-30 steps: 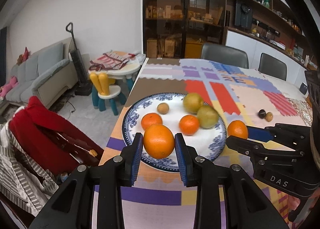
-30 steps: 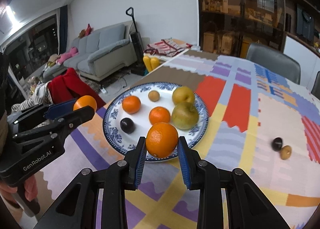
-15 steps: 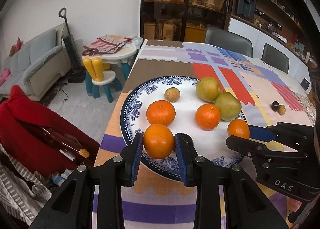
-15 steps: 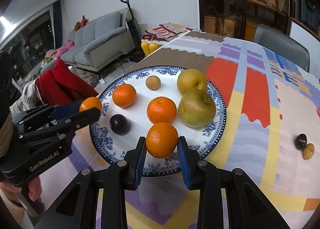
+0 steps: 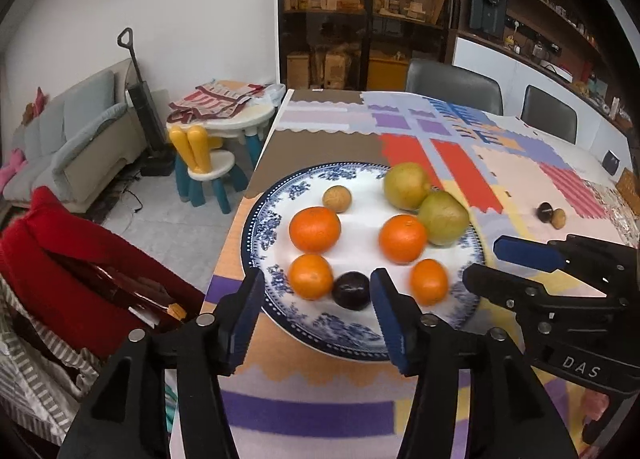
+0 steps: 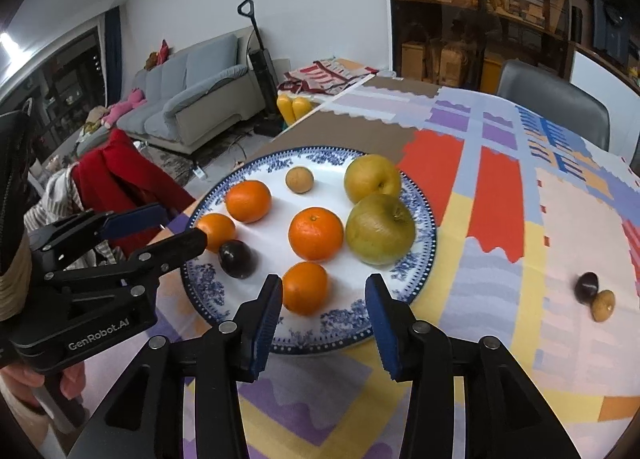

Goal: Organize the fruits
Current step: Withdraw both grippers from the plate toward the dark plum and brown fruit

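**Both oranges let go onto the plate; two small fruits left out on the cloth.**

Your left gripper has just been opening: its blue ribbed pads stand spread, with one orange and a dark plum lying free between them, low centre of the left view. Your right gripper has just been opening too; the second orange sits loose between its pads. Both rest on the blue-and-white plate, seemingly glazed china, beside two more oranges, two dull green pears and a small tan fruit. Still to gather, I judge: a dark fruit and a tan fruit, touching, at right on the patchwork cloth.
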Tool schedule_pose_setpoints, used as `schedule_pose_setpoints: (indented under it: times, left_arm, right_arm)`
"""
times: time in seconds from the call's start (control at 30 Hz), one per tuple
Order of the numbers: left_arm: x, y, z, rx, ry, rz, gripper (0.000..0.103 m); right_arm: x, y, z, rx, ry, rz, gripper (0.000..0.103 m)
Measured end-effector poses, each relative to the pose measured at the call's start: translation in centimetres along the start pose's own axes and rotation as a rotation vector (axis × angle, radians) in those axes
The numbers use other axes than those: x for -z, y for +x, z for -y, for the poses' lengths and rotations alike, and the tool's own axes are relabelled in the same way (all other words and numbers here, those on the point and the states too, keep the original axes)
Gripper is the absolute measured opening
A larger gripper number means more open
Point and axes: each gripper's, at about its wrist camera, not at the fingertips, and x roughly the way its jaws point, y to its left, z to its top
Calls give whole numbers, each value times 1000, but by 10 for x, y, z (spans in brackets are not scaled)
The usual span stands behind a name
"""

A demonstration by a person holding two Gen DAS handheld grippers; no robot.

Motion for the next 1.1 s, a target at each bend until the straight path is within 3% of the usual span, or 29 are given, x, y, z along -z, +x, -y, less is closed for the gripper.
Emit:
schedule_pose_setpoints:
  times: [0.37, 0.8, 1.1]
  left_arm:
    - [-12, -56, 41, 35, 41, 101, 65]
    - [-27, -88, 110, 109, 167, 180, 65]
    - [-37, -98, 156, 152, 265, 262, 82]
  right_arm:
    - [8, -63, 20, 25, 54, 83, 50]
    - [18, -136, 64, 149, 54, 184, 56]
    - [23, -165, 100, 193, 57, 207, 56]
